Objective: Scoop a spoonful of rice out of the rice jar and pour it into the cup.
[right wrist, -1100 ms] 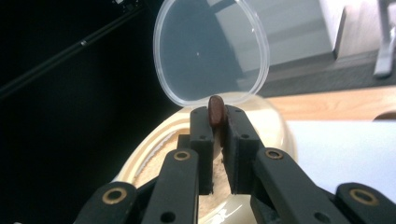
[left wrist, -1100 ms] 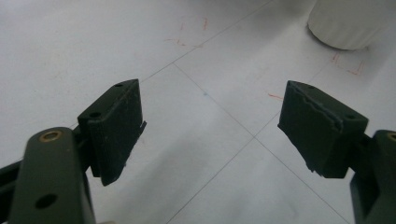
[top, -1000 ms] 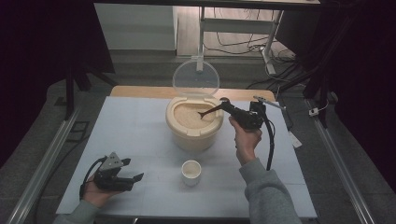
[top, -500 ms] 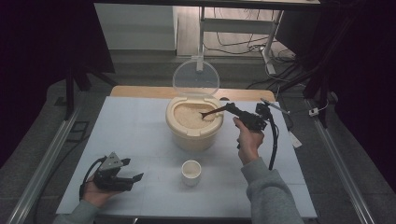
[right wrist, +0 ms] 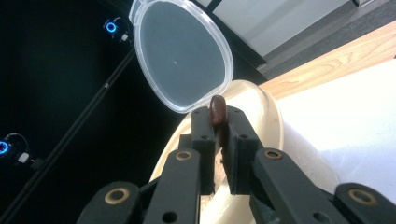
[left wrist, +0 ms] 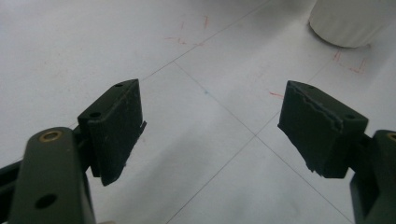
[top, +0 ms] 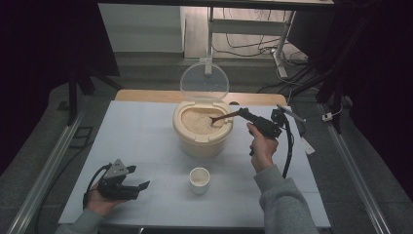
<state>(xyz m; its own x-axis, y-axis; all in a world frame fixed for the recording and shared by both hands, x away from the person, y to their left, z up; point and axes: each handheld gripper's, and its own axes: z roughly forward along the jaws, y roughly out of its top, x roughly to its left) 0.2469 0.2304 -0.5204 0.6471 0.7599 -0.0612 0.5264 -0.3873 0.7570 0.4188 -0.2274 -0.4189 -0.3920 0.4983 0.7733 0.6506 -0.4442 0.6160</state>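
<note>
Spoon (top: pixel 223 118) sits pinched in the right gripper (top: pixel 243 113), bowl end dipped in the grain bucket (top: pixel 202 127) (lid hinged up). Scoop shallow and keep it level for the carry to the small cup (top: pixel 199 179). Left gripper (top: pixel 139 185) rests spread, empty, on the table (top: pixel 146 141).

You won't find readable text here; the worktop (left wrist: pixel 224 70) bears just faint red pen marks, no legible words.
</note>
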